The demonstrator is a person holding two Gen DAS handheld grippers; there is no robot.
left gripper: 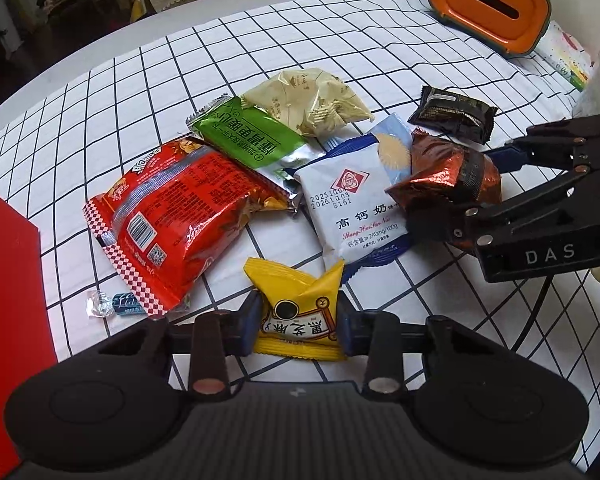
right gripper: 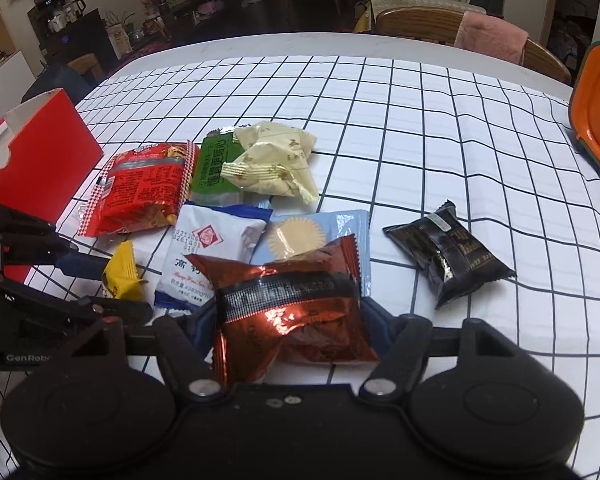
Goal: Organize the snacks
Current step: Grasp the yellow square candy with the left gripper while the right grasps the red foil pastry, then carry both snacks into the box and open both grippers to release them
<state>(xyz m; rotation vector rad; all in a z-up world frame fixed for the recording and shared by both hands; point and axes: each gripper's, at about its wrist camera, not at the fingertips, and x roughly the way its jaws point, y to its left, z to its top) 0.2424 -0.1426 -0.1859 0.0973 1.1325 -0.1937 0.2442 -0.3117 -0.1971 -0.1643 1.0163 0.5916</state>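
Observation:
Snack packets lie in a heap on the checked tablecloth (left gripper: 380,32). My left gripper (left gripper: 298,320) is shut on a small yellow packet (left gripper: 300,316) at the near edge of the heap; it also shows in the right wrist view (right gripper: 120,276). My right gripper (right gripper: 288,320) is shut on a copper-brown foil packet (right gripper: 288,304), seen at the right in the left wrist view (left gripper: 448,176). Around them lie a red bag (left gripper: 172,216), a green packet (left gripper: 248,136), a cream packet (left gripper: 312,100), a white-and-blue biscuit packet (left gripper: 360,208) and a black packet (right gripper: 448,256).
A red box (right gripper: 44,160) stands at the left of the heap. An orange-and-green container (left gripper: 492,4) stands at the far right. A small clear-wrapped candy (left gripper: 112,304) lies by the red bag. Chairs (right gripper: 420,20) stand behind the table's far edge.

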